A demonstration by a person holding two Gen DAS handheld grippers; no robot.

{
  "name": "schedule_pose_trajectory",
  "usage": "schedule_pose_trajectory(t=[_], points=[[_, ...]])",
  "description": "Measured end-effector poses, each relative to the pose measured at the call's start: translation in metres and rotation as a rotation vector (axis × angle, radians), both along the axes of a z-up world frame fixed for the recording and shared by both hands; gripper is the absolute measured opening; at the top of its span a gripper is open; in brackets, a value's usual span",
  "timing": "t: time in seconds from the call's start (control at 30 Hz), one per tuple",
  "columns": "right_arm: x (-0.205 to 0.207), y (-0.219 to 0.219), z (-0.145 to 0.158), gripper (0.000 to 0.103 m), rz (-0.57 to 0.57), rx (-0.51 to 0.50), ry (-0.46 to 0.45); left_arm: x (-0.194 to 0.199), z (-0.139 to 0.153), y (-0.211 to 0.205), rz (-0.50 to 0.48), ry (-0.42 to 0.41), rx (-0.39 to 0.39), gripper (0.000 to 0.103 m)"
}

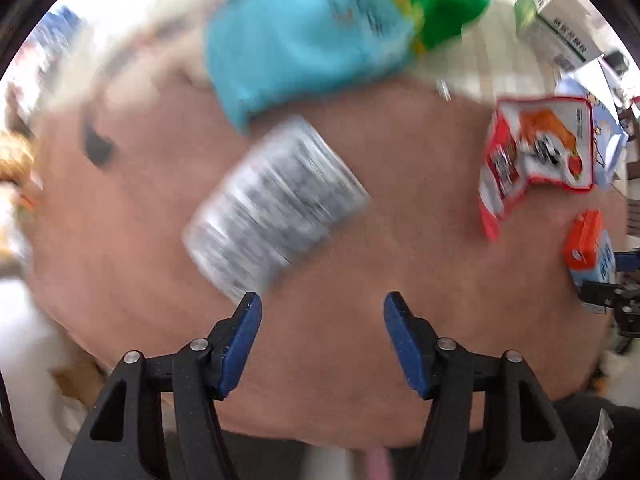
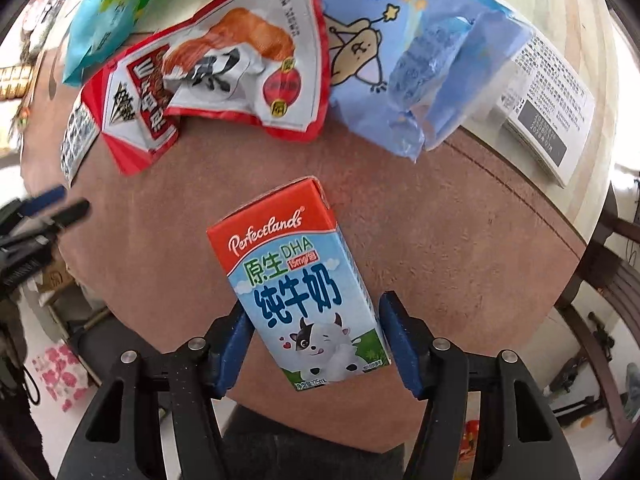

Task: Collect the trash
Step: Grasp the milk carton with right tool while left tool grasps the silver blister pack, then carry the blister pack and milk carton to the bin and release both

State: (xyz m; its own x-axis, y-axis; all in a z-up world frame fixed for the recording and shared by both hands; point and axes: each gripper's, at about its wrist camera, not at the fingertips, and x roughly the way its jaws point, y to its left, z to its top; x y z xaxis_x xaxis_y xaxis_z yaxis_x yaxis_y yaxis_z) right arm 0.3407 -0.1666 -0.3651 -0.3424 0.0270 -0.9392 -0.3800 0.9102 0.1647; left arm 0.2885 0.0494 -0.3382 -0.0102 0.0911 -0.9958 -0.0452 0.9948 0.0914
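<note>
**2 grippers over a table of litter**

2 pads of the right gripper (image 2: 316,344) bracket the milk carton (image 2: 304,284), which lies flat on the brown table (image 2: 440,240). The left pad seems to touch its edge, while a sliver of table shows beside the right pad. I would call that an approach rather than a grip. The carton lies slightly askew between the pads, so closing may twist it. Beyond it lie a red snack wrapper (image 2: 224,80) and a blue wrapper (image 2: 400,60), overlapping at their edges, and a white box (image 2: 548,120) sits at the far rim.

The left gripper (image 1: 322,340) points straight down with its jaws apart and only bare table between them. Just past its left pad lies a grey printed packet (image 1: 272,204), too blurred to read. Further off is a blue and green bag (image 1: 320,28). That whole view is smeared by motion, so details there are guesswork. No bin is visible, and the table edges are cut off.
</note>
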Motion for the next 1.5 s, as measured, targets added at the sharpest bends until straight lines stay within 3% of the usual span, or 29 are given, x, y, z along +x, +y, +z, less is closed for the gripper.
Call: schedule_pose_trajectory(t=[0.07, 0.17, 0.27, 0.37, 0.43, 0.57, 0.7, 0.8, 0.93, 1.03, 1.1, 1.2, 1.27, 1.4, 1.5], points=[[-0.001, 0.003, 0.001, 0.073, 0.022, -0.016, -0.016, 0.011, 0.005, 0.000, -0.104, -0.024, 0.088, 0.062], [0.000, 0.012, 0.001, 0.075, 0.046, -0.029, -0.039, 0.028, -0.008, -0.003, -0.295, 0.027, 0.181, 0.062], [0.002, 0.019, 0.002, 0.076, 0.047, -0.031, -0.039, 0.041, -0.027, -0.005, -0.396, 0.121, 0.151, 0.062], [0.009, 0.025, 0.001, 0.076, 0.044, -0.036, -0.037, 0.047, -0.039, -0.012, -0.449, 0.190, 0.081, 0.064], [0.013, 0.029, 0.001, 0.076, 0.044, -0.036, -0.036, 0.054, -0.045, -0.023, -0.483, 0.220, 0.075, 0.067], [0.017, 0.030, 0.000, 0.076, 0.036, -0.037, -0.035, 0.065, -0.050, -0.022, -0.505, 0.222, 0.087, 0.081], [0.014, 0.022, -0.004, 0.076, 0.021, -0.034, -0.018, 0.073, -0.053, -0.003, -0.509, 0.199, 0.064, 0.078], [0.009, 0.015, -0.008, 0.076, 0.008, -0.024, -0.007, 0.053, -0.045, 0.011, -0.478, 0.184, 0.011, 0.059], [0.003, 0.011, -0.010, 0.076, -0.011, -0.011, -0.006, 0.035, -0.039, 0.017, -0.407, 0.158, -0.006, 0.058], [-0.002, 0.004, -0.010, 0.068, -0.018, -0.003, -0.014, 0.028, -0.039, 0.026, -0.292, 0.156, -0.039, 0.058], [-0.004, 0.001, -0.010, 0.063, -0.027, 0.005, -0.015, 0.018, -0.038, 0.027, -0.177, 0.160, -0.077, 0.058], [-0.012, -0.007, -0.011, 0.063, -0.024, 0.010, -0.010, 0.000, -0.037, 0.022, 0.006, 0.179, -0.172, 0.058], [-0.019, -0.015, -0.014, 0.063, -0.026, 0.005, -0.005, -0.010, -0.037, 0.015, 0.093, 0.177, -0.189, 0.059], [-0.024, -0.018, -0.017, 0.064, -0.033, -0.013, -0.038, -0.014, -0.038, -0.001, 0.109, 0.117, -0.060, 0.062], [-0.030, -0.014, -0.016, 0.064, -0.026, -0.025, -0.087, -0.018, -0.035, -0.001, 0.162, 0.096, -0.060, 0.063]])
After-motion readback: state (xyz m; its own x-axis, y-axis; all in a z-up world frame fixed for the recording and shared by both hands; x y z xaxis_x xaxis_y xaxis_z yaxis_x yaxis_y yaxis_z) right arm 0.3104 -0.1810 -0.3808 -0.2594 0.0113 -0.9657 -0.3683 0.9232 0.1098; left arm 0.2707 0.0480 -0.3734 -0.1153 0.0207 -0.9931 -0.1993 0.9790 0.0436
